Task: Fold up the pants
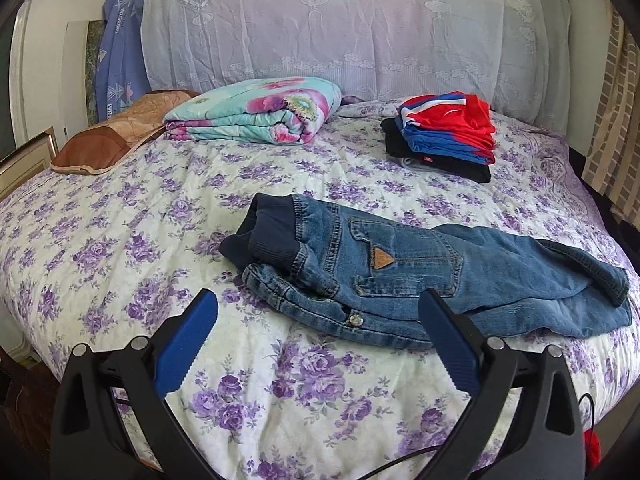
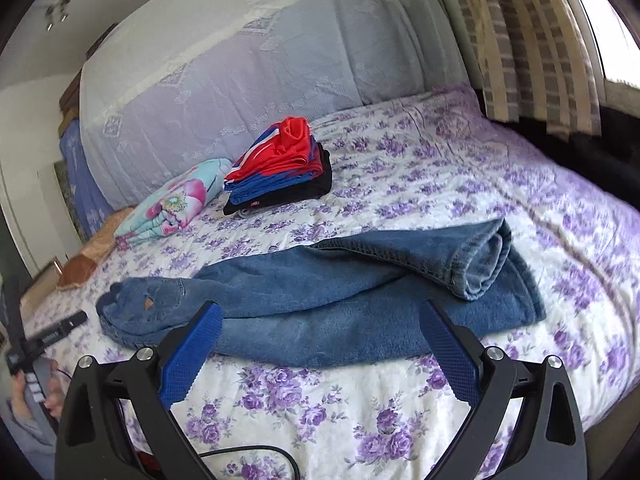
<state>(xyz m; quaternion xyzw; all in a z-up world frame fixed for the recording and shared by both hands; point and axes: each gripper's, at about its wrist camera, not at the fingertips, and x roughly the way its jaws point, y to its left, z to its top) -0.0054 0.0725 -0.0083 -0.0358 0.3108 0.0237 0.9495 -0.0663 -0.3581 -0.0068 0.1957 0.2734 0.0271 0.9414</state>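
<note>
Both tongs are wide open and hold nothing: the left gripper (image 1: 318, 300) and the right gripper (image 2: 320, 312). Jeans (image 1: 420, 268) lie near the bed's (image 1: 120, 216) front edge.

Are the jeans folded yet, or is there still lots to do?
Done: a stack of folded clothes already sits near the headboard. In hand: nothing; the left gripper and right gripper are both open above the bedspread. Left: the jeans lie rumpled, legs stretched out, so all their folding remains.
</note>
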